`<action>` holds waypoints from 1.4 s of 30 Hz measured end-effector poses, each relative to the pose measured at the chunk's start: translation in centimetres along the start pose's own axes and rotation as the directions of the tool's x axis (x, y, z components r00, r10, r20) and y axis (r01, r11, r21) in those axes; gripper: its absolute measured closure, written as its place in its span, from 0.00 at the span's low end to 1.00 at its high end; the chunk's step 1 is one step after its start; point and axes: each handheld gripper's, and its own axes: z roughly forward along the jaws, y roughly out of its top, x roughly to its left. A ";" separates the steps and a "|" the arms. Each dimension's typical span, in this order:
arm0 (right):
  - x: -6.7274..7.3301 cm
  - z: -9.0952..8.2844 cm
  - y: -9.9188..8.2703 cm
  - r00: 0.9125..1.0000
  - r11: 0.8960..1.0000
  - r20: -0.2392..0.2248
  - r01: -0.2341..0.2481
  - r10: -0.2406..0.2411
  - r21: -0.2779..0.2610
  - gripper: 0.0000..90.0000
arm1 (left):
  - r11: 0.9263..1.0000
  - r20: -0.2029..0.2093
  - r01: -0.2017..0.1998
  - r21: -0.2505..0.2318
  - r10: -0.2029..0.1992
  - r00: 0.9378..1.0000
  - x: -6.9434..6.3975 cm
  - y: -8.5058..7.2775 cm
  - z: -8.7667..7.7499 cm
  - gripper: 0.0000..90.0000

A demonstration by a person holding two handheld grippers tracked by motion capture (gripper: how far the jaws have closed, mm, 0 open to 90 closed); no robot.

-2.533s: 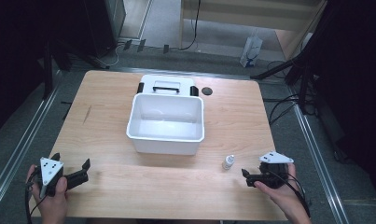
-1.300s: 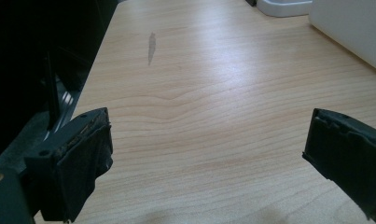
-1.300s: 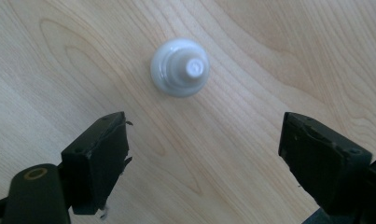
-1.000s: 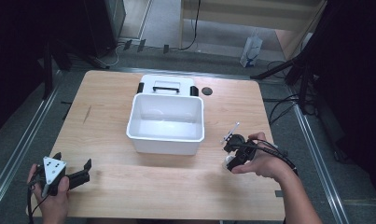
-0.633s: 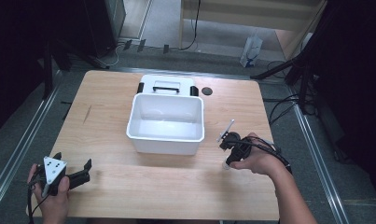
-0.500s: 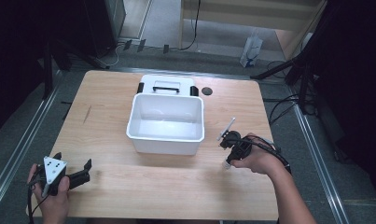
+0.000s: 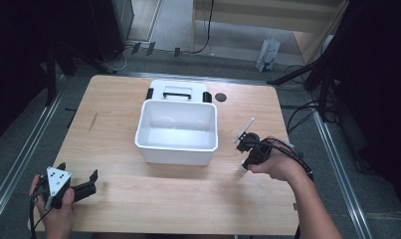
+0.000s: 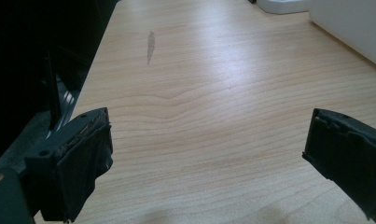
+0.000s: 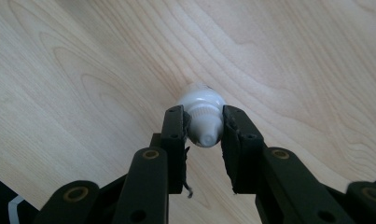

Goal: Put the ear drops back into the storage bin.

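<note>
A small white bottle (image 9: 202,112) with a ribbed cap stands on the wooden table (image 7: 188,194), right of the white bin (image 7: 177,130). My right gripper (image 9: 204,128) points down at it, its jaws shut on the bottle's cap. In the high view the bottle (image 7: 243,169) peeks out under my right gripper (image 7: 249,152). My left gripper (image 7: 91,180) rests at the table's front left corner, open, with bare wood between its pads (image 8: 85,154).
The bin's white lid (image 7: 178,91) with black latches lies behind the bin. A small dark disc (image 7: 220,96) sits to the lid's right. Cables and metal rails run along both sides of the table on the floor.
My right gripper came in from the front right edge to the small bottle and closed on its cap. The left gripper stayed where it was.
</note>
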 end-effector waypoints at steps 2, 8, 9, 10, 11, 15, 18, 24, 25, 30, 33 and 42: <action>-0.2 -0.5 0.2 1.000 1.000 -0.001 -0.006 0.006 -0.007 0.80 | 1.000 0.000 0.000 0.000 0.000 1.000 0.0 0.0 0.0 0.02; -0.8 -2.3 1.0 1.000 0.999 0.001 -0.016 0.016 -0.030 0.80 | 1.000 0.001 0.001 0.000 -0.001 1.000 0.0 0.0 0.0 0.02; -0.9 -2.5 1.1 1.000 0.999 0.002 -0.015 0.015 -0.038 0.80 | 1.000 0.001 0.002 -0.002 -0.002 1.000 0.0 0.0 0.0 0.02; -1.0 -2.9 1.3 1.000 0.999 0.002 -0.020 0.020 -0.041 0.80 | 1.000 0.002 0.003 -0.003 -0.003 1.000 0.0 0.0 0.0 0.02; -1.0 -3.2 1.4 1.000 0.999 0.005 -0.017 0.018 -0.042 0.80 | 1.000 0.001 0.001 -0.002 -0.001 1.000 0.0 0.0 0.0 0.02; -1.3 -4.4 2.2 1.000 0.999 0.005 -0.014 0.015 -0.044 0.80 | 1.000 0.002 -0.002 -0.003 0.002 1.000 0.0 0.0 0.1 0.02; -1.4 -5.3 2.8 1.000 0.999 0.013 -0.001 0.002 -0.053 0.80 | 1.000 0.001 -0.001 -0.005 0.001 1.000 0.0 0.0 0.1 0.02; -1.4 -7.0 4.0 0.999 0.998 0.028 0.020 -0.018 -0.068 0.80 | 1.000 0.003 -0.003 -0.003 0.003 1.000 0.0 0.0 0.1 0.02; -1.3 -7.4 4.3 0.999 0.997 0.031 0.024 -0.022 -0.073 0.80 | 1.000 0.003 -0.003 -0.003 0.003 1.000 0.0 0.0 0.1 0.02; -0.9 -9.1 5.5 0.998 0.994 0.042 0.046 -0.042 -0.095 0.80 | 1.000 0.004 -0.003 -0.003 0.003 1.000 0.0 0.0 0.1 0.02; -0.7 -9.8 6.1 0.998 0.993 0.048 0.056 -0.051 -0.107 0.80 | 1.000 0.003 -0.005 -0.002 0.005 1.000 0.0 0.0 0.1 0.02; 0.5 -12.1 8.5 0.993 0.987 0.072 0.100 -0.091 -0.127 0.80 | 1.000 0.004 -0.012 0.003 0.012 1.000 -0.1 0.1 0.1 0.02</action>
